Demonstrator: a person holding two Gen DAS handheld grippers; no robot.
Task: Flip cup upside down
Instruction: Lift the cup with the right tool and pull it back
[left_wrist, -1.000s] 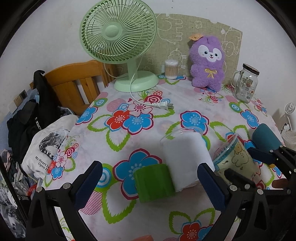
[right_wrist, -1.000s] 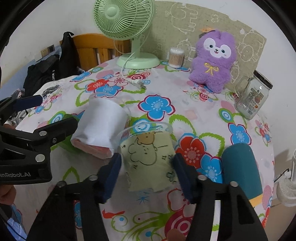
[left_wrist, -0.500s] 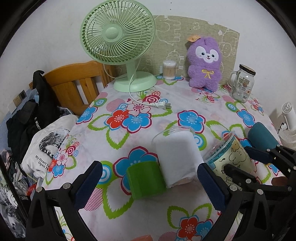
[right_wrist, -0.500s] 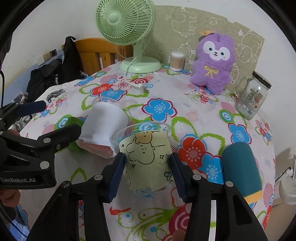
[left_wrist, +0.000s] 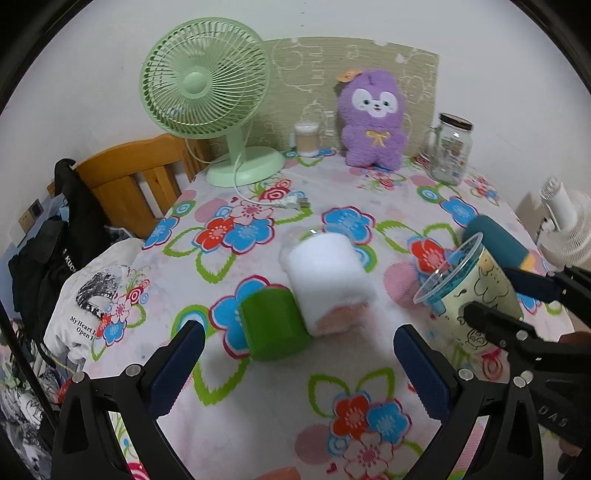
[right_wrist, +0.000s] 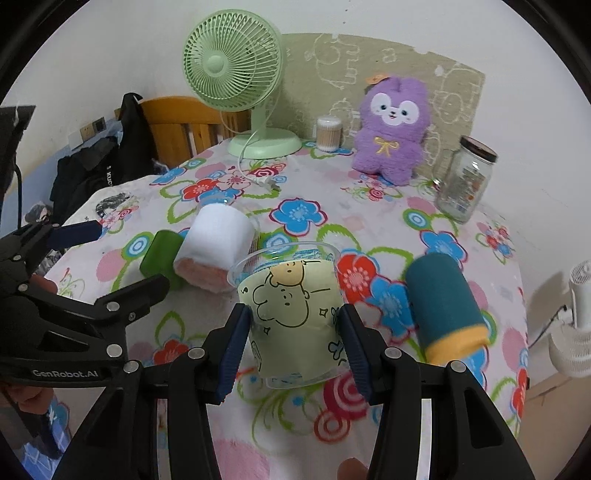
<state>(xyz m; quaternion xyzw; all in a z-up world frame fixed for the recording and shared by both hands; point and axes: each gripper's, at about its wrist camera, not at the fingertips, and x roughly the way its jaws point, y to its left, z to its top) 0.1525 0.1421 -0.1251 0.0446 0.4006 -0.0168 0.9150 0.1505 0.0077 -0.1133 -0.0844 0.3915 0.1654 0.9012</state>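
My right gripper (right_wrist: 293, 339) is shut on a clear plastic cup with a pale green cartoon sleeve (right_wrist: 291, 314). The cup is lifted off the table and nearly upright, its open rim up and tilted away; it also shows in the left wrist view (left_wrist: 469, 291) at the right. My left gripper (left_wrist: 299, 365) is open and empty, held above the table near a green cup (left_wrist: 273, 325) that lies on its side against a white cup (left_wrist: 325, 280), also on its side.
A teal and yellow cup (right_wrist: 443, 306) lies on its side at the right. A green fan (left_wrist: 210, 92), a cotton-swab jar (left_wrist: 306, 138), a purple plush (left_wrist: 373, 118) and a glass jar (left_wrist: 450, 147) stand at the back. A wooden chair (left_wrist: 133, 173) with clothes is left of the floral tablecloth (left_wrist: 258, 406).
My right gripper has raised the cartoon cup off the table and turned it from lying to nearly upright. The left gripper stays open and has drawn back a little.
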